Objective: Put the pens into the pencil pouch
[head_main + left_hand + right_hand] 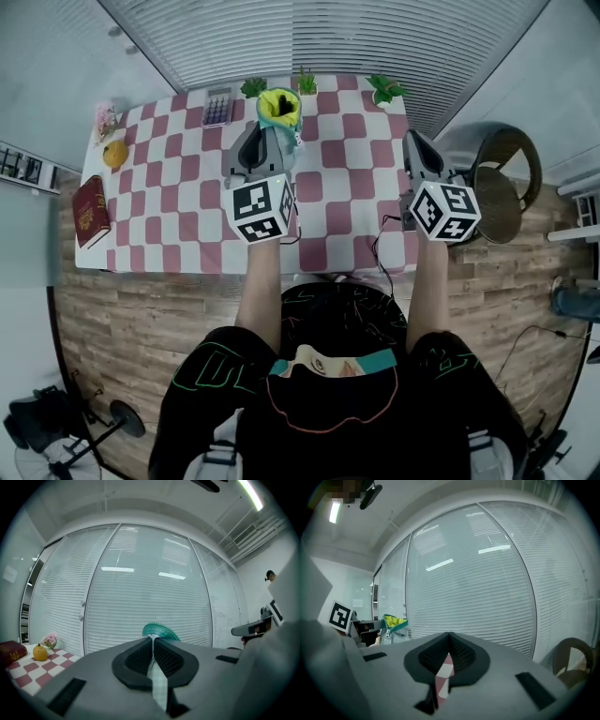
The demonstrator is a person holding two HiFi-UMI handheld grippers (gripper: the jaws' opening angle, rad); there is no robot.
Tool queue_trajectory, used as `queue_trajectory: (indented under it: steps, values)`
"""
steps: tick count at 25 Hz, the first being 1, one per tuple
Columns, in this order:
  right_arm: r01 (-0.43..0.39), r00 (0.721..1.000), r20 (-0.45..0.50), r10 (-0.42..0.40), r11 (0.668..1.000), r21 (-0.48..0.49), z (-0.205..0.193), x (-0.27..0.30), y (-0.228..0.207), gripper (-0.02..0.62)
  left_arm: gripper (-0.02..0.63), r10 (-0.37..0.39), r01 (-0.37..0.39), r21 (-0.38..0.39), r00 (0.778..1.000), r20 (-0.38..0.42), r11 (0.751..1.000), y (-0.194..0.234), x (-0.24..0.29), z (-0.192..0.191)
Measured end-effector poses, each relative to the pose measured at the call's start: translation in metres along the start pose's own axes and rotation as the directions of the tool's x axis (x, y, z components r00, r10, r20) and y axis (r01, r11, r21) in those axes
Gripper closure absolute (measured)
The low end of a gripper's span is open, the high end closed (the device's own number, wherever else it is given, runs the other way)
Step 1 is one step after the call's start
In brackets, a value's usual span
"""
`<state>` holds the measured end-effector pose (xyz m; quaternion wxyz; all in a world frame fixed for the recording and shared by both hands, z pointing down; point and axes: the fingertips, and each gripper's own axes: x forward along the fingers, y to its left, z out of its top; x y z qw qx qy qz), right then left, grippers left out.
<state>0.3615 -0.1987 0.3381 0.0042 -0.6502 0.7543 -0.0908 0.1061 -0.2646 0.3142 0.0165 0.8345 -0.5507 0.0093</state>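
The pencil pouch, teal outside and yellow inside, stands upright with its mouth open over the far middle of the checkered table. My left gripper is shut on the pouch's near edge; in the left gripper view, teal fabric pokes out past the closed jaws. My right gripper hovers over the table's right edge, shut with nothing in it. In the right gripper view the pouch shows to the left. No loose pen shows in any view; the pouch's inside looks dark.
A calculator and three small potted plants line the far edge. An orange, pink flowers and a red book sit at the left. A round chair stands right of the table.
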Motion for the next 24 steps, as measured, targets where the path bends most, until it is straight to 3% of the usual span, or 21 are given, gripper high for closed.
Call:
queue_trajectory:
  steps: [24]
  values:
    - [-0.057, 0.998, 0.008, 0.058, 0.998, -0.034, 0.009, 0.001, -0.005, 0.594, 0.598, 0.026, -0.026, -0.001, 1.0, -0.001, 1.0, -0.015, 0.004, 0.002]
